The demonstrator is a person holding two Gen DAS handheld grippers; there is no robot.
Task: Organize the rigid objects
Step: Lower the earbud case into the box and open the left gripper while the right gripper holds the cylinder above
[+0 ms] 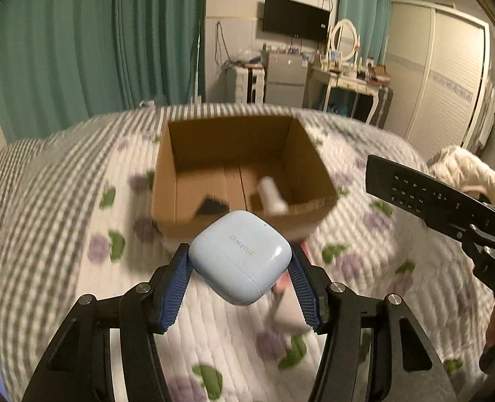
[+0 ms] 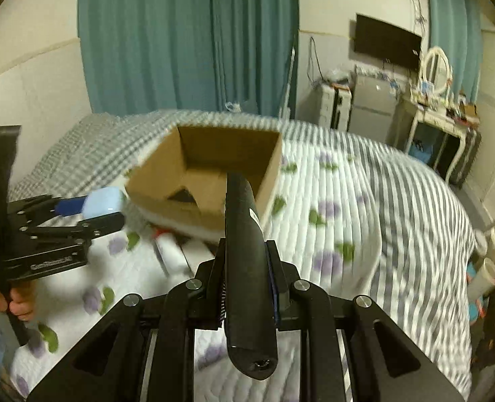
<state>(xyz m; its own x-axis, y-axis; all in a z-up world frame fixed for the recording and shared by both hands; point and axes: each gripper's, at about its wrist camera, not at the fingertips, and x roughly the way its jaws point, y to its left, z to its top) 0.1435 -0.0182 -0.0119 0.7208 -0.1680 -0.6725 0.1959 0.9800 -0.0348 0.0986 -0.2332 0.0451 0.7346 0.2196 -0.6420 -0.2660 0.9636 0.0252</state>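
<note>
While left gripper clamps earbud case, right gripper clamps remote — both mid-carry; next, release over cardboard box.

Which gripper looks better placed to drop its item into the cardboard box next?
Probably left: the earbud case hangs just short of the cardboard box rim, while the remote sits off to the box's side.

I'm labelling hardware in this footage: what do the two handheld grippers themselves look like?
Both are matte black linkage frames with silver pivot bolts. The left gripper has blue ribbed finger pads; white lettering marks its body. The right gripper shows blue padding too.
</note>
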